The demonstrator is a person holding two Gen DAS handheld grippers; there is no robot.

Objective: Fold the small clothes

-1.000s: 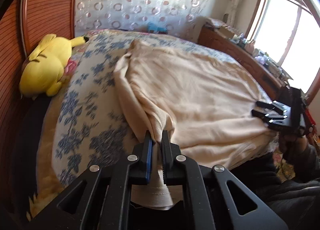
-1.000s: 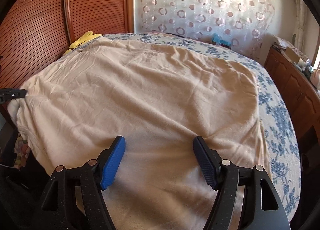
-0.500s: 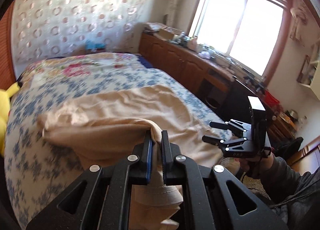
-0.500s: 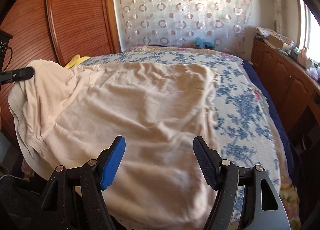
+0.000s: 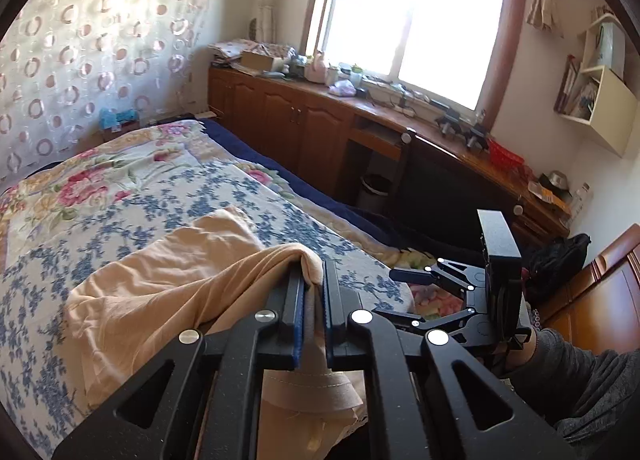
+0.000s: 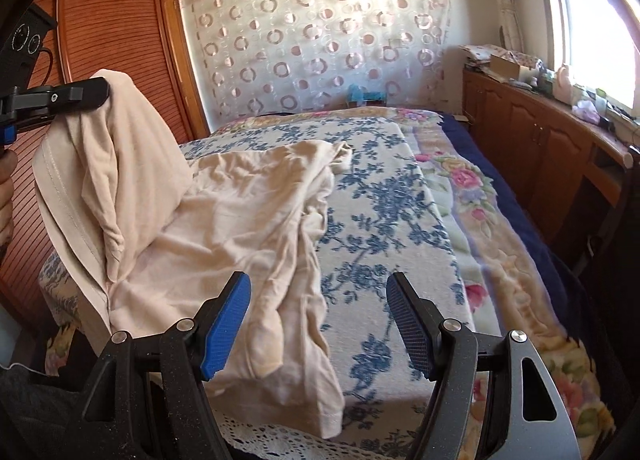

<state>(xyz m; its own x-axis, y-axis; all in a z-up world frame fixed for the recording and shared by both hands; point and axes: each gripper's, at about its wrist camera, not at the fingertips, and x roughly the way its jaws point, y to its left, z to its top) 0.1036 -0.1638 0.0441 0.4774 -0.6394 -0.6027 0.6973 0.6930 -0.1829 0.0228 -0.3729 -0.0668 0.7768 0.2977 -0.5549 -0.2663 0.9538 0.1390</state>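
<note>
Beside bed, cluttered wooden counter

home bedroom, bed, curtain, cabinets

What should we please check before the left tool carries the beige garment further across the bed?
1. Left tool shut on the beige garment: ok.
2. Right tool open and holding nothing: ok.
3. Garment lying flat for a neat fold: not ok, it is bunched and wrinkled.
4. Bare floral bedspread beside the garment to lay it on: ok.
5. Near hem fully on the bed: not ok, it hangs over the lace edge.
6. Which edge or corner is gripped: cannot tell.
</note>
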